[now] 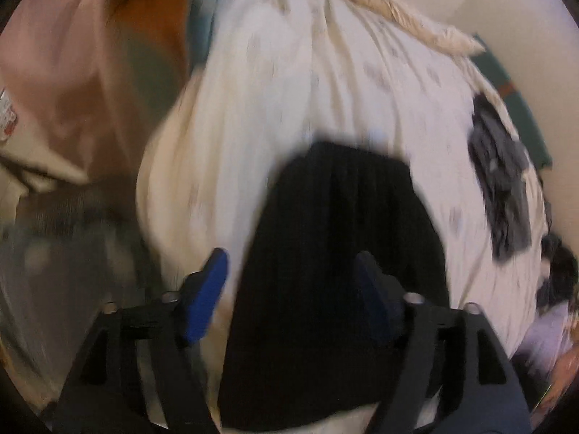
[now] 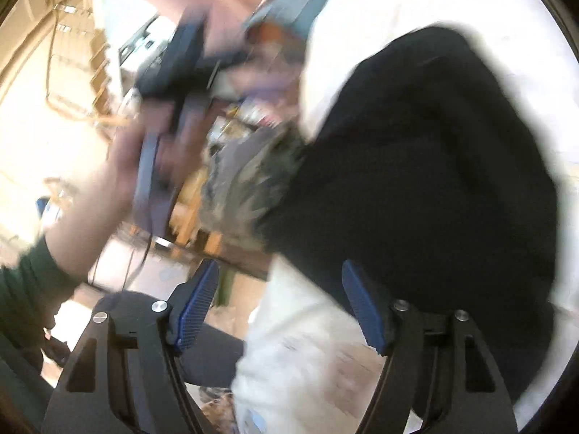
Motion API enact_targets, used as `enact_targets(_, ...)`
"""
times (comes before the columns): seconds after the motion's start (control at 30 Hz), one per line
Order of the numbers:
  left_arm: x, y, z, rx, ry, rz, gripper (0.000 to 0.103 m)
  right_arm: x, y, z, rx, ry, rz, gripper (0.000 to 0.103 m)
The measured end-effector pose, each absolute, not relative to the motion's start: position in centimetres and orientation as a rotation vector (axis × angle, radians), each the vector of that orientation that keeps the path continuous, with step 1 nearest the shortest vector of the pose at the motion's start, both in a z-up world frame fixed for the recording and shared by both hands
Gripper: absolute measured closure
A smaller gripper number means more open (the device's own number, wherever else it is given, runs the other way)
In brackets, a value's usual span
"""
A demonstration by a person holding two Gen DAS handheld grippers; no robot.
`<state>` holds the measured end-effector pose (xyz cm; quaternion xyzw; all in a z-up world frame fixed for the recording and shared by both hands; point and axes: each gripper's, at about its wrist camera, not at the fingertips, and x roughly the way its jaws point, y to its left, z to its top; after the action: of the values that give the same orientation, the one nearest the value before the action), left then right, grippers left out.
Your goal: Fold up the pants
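Note:
The black pants lie in a compact, folded-looking shape on a white patterned sheet. They also show in the right wrist view. My left gripper is open above the pants' near end, its blue pads wide apart and holding nothing. My right gripper is open and empty at the sheet's edge, the pants just right of its right finger. In the right wrist view the person's left hand holds the other gripper, blurred.
A dark grey garment lies on the sheet at the right. Pink cloth and an orange and teal item are bunched at the left. A beige rolled edge borders the sheet's far side. Cluttered shelves stand beyond the bed.

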<state>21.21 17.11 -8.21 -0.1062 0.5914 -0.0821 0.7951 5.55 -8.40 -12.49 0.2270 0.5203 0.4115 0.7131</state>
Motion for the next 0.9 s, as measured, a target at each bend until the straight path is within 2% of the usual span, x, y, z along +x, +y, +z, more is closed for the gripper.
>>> enact_targets(0.1, 17.3, 16.5, -11.6, -0.138, 1.347, -0.185, 0.021, 6.1, -13.6, -11.9, 0.539, 1.150, 0.791, 0.029)
enact_targets(0.23, 16.1, 16.7, -15.4, -0.142, 1.423, -0.122, 0.021, 6.2, -18.7, -12.1, 0.619, 1.130, 0.631, 0.028)
enact_targets(0.3, 15.7, 16.5, -16.5, -0.205, 1.464, -0.143, 0.021, 6.2, -19.8, -12.8, 0.659, 1.125, 0.569, 0.028)
enact_targets(0.4, 15.3, 15.7, -17.5, -0.153, 1.480, -0.143, 0.021, 6.8, -20.2, -12.8, 0.659, 1.133, 0.532, 0.028)
enact_targets(0.47, 15.1, 15.9, -18.3, -0.185, 1.498, -0.150, 0.025, 7.1, -20.0, -12.7, 0.625, 1.126, 0.529, 0.028)
enact_targets(0.5, 15.0, 15.9, -18.4, -0.200, 1.501, -0.153, 0.035, 6.5, -20.9, -12.9, 0.606, 1.128, 0.531, 0.028)
enact_targets(0.57, 14.6, 15.7, -18.2, -0.194, 1.510, -0.156, 0.044, 6.5, -20.7, -12.8, 0.595, 1.134, 0.531, 0.028)
enact_targets(0.63, 14.1, 15.3, -17.6, -0.184, 1.508, -0.178, 0.065, 6.5, -20.9, -12.8, 0.587, 1.139, 0.542, 0.028)
enact_targets(0.67, 13.9, 15.1, -17.4, -0.169, 1.511, -0.176, 0.071, 6.5, -20.9, -12.5, 0.580, 1.138, 0.547, 0.028)
enact_targets(0.73, 13.4, 14.6, -16.9, -0.143, 1.516, -0.164, 0.096, 6.6, -21.0, -12.2, 0.565, 1.132, 0.556, 0.028)
enact_targets(0.9, 11.9, 12.6, -14.9, -0.090, 1.468, -0.196, 0.100, 6.8, -20.5, -12.4, 0.558, 1.137, 0.557, 0.028)
